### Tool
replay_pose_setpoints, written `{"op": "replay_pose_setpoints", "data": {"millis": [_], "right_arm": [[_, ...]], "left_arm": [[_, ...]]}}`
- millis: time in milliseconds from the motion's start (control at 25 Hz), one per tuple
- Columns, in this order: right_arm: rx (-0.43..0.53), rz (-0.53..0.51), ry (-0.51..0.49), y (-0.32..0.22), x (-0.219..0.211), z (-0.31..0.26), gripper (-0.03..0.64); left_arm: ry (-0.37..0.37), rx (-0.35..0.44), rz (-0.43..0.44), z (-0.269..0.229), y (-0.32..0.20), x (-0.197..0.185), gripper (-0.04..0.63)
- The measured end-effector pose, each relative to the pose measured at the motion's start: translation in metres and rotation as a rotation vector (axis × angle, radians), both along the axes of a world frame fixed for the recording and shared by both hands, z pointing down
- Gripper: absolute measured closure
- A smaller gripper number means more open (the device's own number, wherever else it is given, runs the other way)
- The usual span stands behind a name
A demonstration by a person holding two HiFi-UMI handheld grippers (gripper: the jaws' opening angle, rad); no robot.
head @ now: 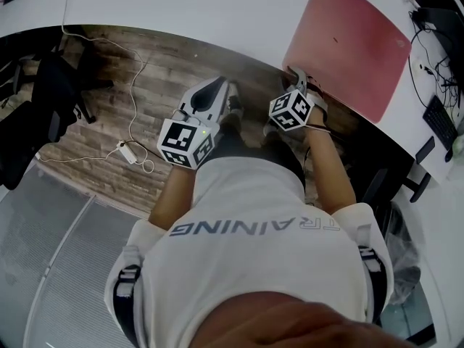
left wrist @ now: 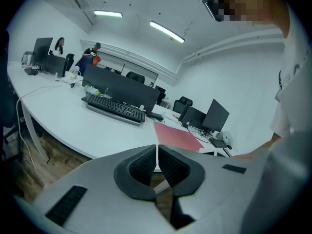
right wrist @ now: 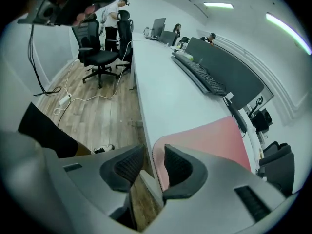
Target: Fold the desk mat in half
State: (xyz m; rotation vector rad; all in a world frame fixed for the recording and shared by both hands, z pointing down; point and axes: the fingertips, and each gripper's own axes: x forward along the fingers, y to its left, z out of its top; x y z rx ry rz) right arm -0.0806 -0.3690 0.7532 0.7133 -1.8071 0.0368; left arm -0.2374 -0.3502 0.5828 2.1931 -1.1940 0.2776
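Note:
The red desk mat (head: 348, 42) lies flat on the white desk (head: 181, 6), its near corner at the desk's edge. My right gripper (head: 297, 73) is at that corner. In the right gripper view the jaws (right wrist: 153, 150) stand open, with the corner of the desk mat (right wrist: 214, 140) and the desk edge in the gap; the pads do not press on it. My left gripper (head: 220, 84) hangs over the wooden floor in front of the desk, left of the mat. Its jaws (left wrist: 156, 152) are shut with nothing between them, and the desk mat (left wrist: 178, 138) lies beyond them.
A black keyboard (left wrist: 114, 108) and monitors stand further along the desk. Cables and dark gear (head: 438, 85) lie beside the mat's far edge. A black office chair (head: 51, 100) and a power strip with its cord (head: 127, 151) are on the floor at the left.

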Motion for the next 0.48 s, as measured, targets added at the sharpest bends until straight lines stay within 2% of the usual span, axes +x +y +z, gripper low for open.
{"op": "replay_pose_setpoints", "data": {"millis": [80,240,360,480], "right_arm": [[0.001,-0.014,0.029,-0.001,-0.001,0.003,0.473],[-0.023,-0.047,0.049,-0.004,-0.001,0.003,0.520],[-0.079,-0.033,-0.016,-0.002,0.002,-0.003,0.556],[-0.075,0.014,-0.082,-0.004,0.005,-0.017,0.578]], "left_arm": [[0.001,-0.003,-0.005,0.000,0.002,-0.003,0.555],[0.001,-0.001,-0.010,-0.002,0.004,-0.003,0.555],[-0.006,0.011,-0.005,-0.006,0.004,0.006,0.555],[-0.018,0.021,-0.010,-0.012,0.004,0.008,0.555]]}}
